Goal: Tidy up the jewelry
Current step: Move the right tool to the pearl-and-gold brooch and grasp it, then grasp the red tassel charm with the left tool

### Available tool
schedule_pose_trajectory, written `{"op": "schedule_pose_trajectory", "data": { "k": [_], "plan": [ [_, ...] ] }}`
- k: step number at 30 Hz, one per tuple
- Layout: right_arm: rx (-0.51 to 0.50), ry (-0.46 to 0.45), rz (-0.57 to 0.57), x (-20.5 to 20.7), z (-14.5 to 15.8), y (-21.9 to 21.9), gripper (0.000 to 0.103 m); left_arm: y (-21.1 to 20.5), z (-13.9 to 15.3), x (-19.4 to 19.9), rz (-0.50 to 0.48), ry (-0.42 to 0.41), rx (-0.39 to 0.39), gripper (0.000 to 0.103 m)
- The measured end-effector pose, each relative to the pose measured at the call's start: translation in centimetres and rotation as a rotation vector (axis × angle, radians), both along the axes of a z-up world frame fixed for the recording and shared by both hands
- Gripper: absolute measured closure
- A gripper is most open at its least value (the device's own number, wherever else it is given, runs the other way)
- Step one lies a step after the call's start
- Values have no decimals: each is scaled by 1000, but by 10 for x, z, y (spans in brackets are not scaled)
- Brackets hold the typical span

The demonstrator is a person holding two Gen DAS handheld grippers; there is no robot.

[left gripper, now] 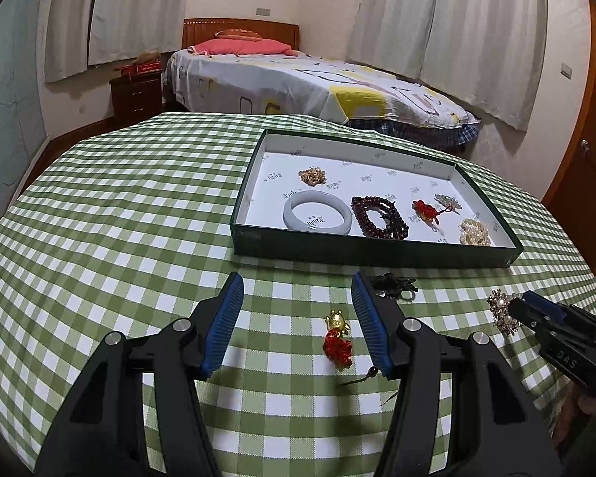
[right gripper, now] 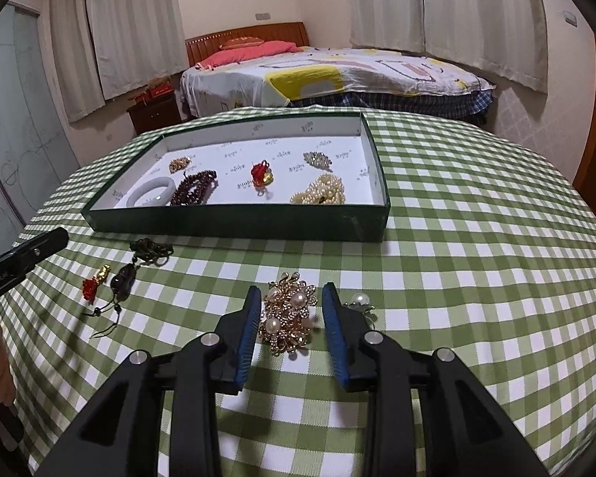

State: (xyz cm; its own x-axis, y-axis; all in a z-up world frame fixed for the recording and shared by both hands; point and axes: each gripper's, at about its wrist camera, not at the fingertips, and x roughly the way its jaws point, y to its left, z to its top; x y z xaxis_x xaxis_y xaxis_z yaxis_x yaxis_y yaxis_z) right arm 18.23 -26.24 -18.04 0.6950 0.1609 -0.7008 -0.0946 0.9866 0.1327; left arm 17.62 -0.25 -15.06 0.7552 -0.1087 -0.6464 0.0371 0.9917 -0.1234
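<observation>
A dark green box (left gripper: 369,250) (right gripper: 234,224) with a white inside holds a pale jade bangle (left gripper: 317,211), a dark red bead string (left gripper: 379,216), a red and gold charm (left gripper: 425,210), pearls (right gripper: 320,194) and small gold pieces. My left gripper (left gripper: 298,298) is open above a gold and red charm (left gripper: 337,338) lying on the cloth between its fingers. My right gripper (right gripper: 288,298) is open around a gold brooch with pearls (right gripper: 288,318), its pads apart from it. The brooch also shows in the left wrist view (left gripper: 502,312).
The table has a green checked cloth (left gripper: 119,218). A dark pendant with a cord (right gripper: 123,276) and a dark chain pile (right gripper: 151,248) lie in front of the box. A small pearl piece (right gripper: 359,302) lies right of the right gripper. A bed (left gripper: 298,79) stands behind.
</observation>
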Motion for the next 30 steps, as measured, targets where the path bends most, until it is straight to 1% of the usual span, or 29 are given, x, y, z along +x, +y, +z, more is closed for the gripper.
{"op": "schedule_pose_trajectory", "data": {
  "k": [6, 11, 13, 21, 23, 25, 29, 30],
  "plan": [
    [7, 40, 2, 6, -9, 1, 69, -3, -4, -2, -9, 11, 1, 48],
    [0, 40, 16, 5, -10, 5, 69, -9, -7, -2, -22, 24, 4, 48],
    [-3, 39, 25, 5, -11, 7, 77, -10, -8, -3, -29, 28, 4, 48],
    [4, 34, 43, 1, -9, 9, 79, -18, -17, -6, -58, 63, 13, 48],
    [6, 34, 42, 1, -10, 9, 79, -20, -21, -5, -63, 77, 18, 50],
    [9, 34, 43, 1, -10, 9, 79, -21, -24, -4, -72, 89, 19, 56],
    [11, 34, 43, 1, -9, 8, 79, -25, -28, -2, -99, 103, 22, 63],
    [12, 35, 43, 1, -9, 8, 79, -27, -29, -1, -109, 107, 23, 67]
  ]
}}
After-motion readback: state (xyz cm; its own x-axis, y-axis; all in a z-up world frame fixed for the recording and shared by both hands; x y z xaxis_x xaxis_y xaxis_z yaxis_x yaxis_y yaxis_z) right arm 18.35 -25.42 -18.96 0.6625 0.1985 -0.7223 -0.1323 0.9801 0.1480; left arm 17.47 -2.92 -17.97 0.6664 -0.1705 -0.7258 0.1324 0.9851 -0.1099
